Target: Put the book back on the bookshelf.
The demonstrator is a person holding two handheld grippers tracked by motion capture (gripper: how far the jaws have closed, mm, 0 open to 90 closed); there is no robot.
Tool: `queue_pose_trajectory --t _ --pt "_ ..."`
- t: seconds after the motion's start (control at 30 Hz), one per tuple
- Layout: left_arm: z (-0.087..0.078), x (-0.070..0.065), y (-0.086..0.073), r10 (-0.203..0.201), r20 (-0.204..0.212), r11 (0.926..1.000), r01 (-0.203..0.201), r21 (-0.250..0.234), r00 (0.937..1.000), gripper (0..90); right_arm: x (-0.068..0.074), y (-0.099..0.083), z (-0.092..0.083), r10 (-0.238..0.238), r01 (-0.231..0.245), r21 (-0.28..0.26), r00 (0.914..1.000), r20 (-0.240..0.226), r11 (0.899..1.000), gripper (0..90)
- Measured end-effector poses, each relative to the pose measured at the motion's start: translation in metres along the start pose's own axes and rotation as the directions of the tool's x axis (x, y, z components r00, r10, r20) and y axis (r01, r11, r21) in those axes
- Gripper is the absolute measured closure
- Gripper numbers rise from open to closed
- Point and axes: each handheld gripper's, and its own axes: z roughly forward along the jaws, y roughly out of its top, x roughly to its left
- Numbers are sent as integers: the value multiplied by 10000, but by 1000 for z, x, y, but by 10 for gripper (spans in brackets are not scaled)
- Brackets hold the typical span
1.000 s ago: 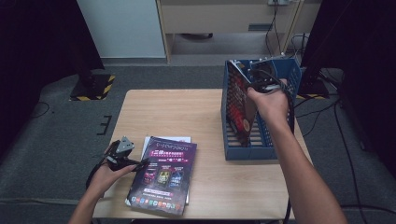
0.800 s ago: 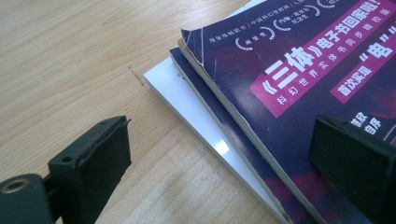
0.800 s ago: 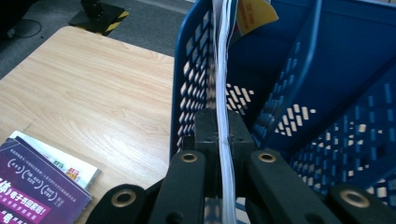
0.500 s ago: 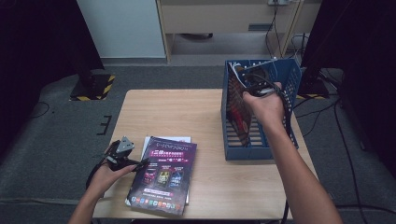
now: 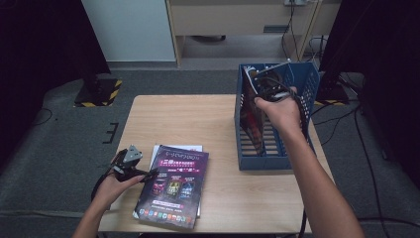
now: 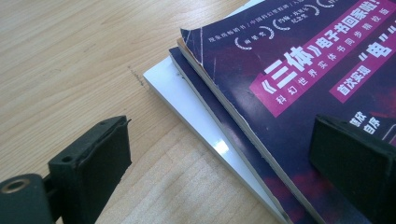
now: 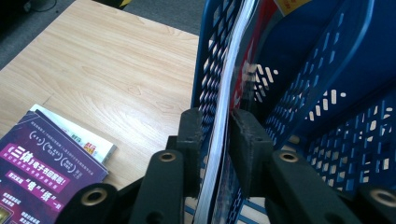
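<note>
Nearest us we note the left gripper (image 5: 151, 173) with jaws spread apart at the magazine stack (image 5: 173, 186) on the table (image 5: 198, 119); farther off, the right gripper (image 7: 215, 140) has just been loosening, the upright magazine (image 5: 251, 116) between its pads, inside the blue rack (image 5: 297, 84).

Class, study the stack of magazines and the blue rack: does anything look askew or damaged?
Yes. The stack of magazines is fanned out, its edges not aligned, and the top cover's corner is creased and worn. In the blue rack, a magazine leans.
</note>
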Motion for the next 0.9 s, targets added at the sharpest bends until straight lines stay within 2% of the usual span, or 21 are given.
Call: queue_pose_trajectory --t 0.5,0.9 --pt "0 0 0 -4 16 10000 3 17 10000 50 8 4 7 8 0 191 9992 -412 9998 652" --pt "0 0 0 -7 11 10000 7 19 10000 50 11 2 10 56 -53 58 9983 -587 10000 534"
